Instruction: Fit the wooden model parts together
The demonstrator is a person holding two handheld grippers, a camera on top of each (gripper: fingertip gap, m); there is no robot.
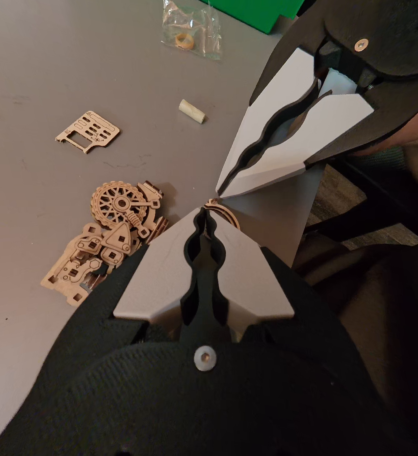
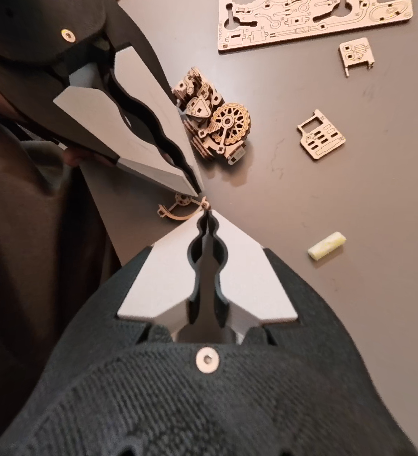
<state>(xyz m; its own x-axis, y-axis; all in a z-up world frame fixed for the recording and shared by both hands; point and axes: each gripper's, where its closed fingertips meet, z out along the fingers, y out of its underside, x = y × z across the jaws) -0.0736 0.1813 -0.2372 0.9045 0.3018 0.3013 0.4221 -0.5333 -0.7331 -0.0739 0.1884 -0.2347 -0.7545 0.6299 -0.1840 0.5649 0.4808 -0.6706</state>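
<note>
Light is soft and dim, indoor, with no glare. On the grey table (image 1: 54,74) the wooden model (image 1: 114,237) casts a faint, short shadow toward the table's near edge. Both views bend strongly at their borders, wide-angle style. The model and loose parts are sharp; the black gripper bodies close to each lens are slightly soft, and the area beyond the table's edge is dark and murky.

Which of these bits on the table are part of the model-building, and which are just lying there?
In the job:
curved wooden piece, pinched by both the left gripper and the right gripper
half-built wooden model
loose slotted part
cut-out sheet

Lying about:
pale cylinder
clear bag
green box
</note>
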